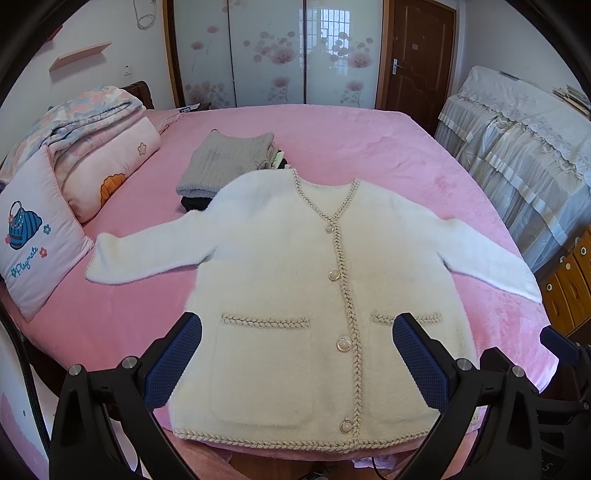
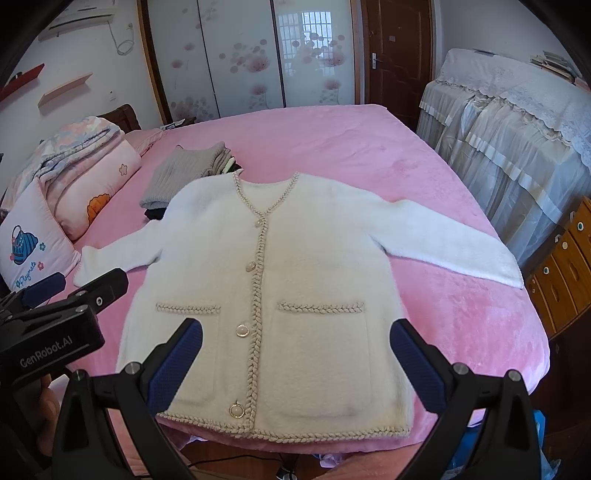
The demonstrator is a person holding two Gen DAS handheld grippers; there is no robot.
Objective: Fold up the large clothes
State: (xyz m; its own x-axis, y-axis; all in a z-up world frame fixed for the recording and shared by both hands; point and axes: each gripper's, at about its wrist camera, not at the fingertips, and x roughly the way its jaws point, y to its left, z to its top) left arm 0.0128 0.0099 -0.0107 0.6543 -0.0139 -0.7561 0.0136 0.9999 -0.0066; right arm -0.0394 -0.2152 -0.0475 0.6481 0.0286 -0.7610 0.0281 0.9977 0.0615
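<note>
Fluffy white button-front cardigan with braided beige trim (image 1: 295,295) lies flat, face up, sleeves spread toward 9 and 3 o'clock, on the pink plush bedspread (image 1: 351,140). Left gripper (image 1: 297,328) and right gripper (image 2: 295,334) hover above its hem, jaws wide apart, holding nothing. Folded grey knit pile (image 1: 225,162) sits at 11 o'clock.

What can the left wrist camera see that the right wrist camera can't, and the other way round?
Only the left wrist view shows the left tool head-on, open over the hem. Only the right wrist view shows a wall air conditioner, a red shelf and the GenRobot.AI lettering. Both show the white cardigan spread flat on the pink bed, sleeves out, with folded grey clothes behind.
</note>
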